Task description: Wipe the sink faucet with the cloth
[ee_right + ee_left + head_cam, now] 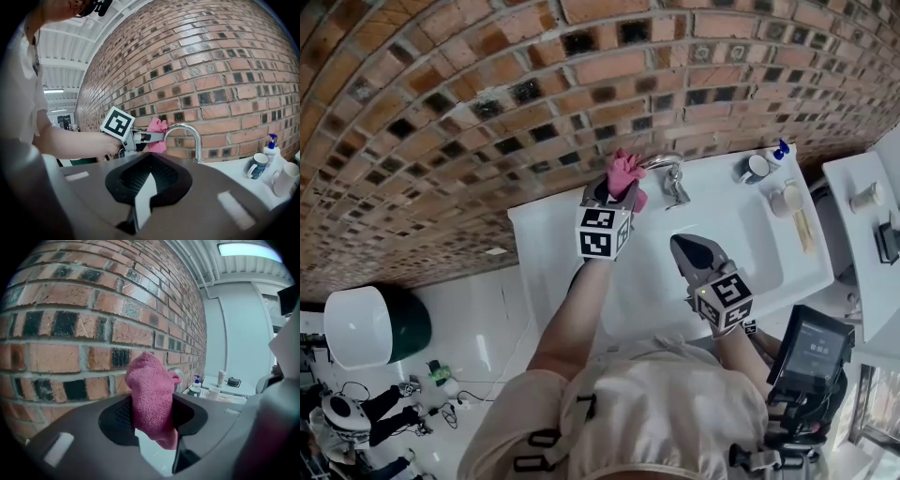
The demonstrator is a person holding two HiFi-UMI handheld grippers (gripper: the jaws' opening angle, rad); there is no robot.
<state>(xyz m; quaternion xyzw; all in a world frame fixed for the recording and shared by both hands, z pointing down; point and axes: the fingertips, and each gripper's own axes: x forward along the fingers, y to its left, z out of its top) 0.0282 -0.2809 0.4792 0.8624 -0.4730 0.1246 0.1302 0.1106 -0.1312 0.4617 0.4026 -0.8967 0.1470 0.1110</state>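
Observation:
My left gripper is shut on a pink cloth, which bunches up out of the jaws. It holds the cloth just left of the arched chrome faucet at the back of the white sink. In the left gripper view the cloth fills the gap between the pads, with the brick wall right behind it. The right gripper view shows the cloth beside the faucet's spout; I cannot tell whether they touch. My right gripper hovers over the basin, shut and holding nothing, its tips together.
A brick wall runs behind the sink. On the counter to the right of the faucet stand a dark mug, a blue-capped soap bottle and a white cup. A dark screen device sits at the lower right.

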